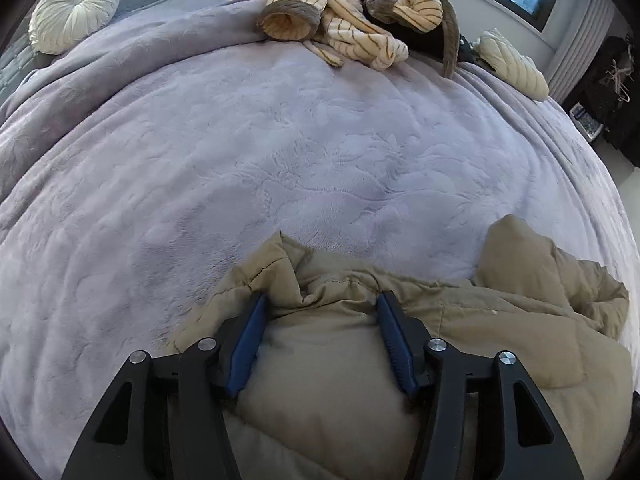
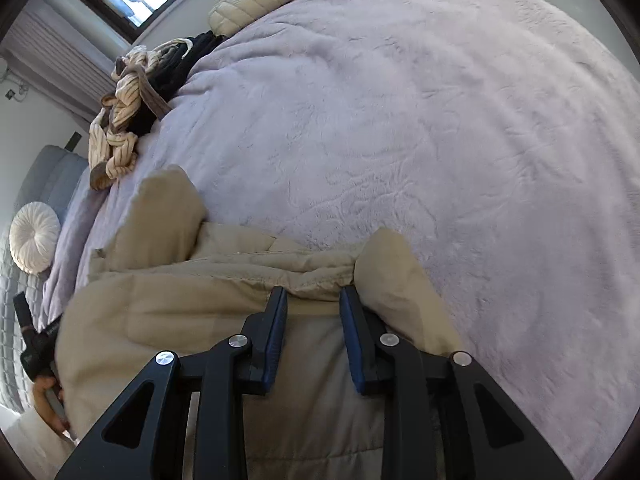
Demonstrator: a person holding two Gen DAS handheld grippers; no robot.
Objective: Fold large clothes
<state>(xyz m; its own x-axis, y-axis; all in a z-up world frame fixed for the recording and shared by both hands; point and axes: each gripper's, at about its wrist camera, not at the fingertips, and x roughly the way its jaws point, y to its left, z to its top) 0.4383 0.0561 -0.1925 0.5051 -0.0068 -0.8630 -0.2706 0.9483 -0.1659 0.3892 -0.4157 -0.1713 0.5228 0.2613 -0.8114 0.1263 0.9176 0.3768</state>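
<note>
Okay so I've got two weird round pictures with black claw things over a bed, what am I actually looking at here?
The black claws are hand-held two-finger grippers, one in each of a person's hands, each carrying a wide-angle camera looking along its blue-padded fingers. One picture is from the left gripper, the other from the right gripper. Both reach into a puffy beige quilted jacket lying on a lilac plush bedspread; neither view shows a firm grip. Farther off lie a cream striped fleece garment, a folded cream quilted jacket and a round white pleated cushion.
</note>
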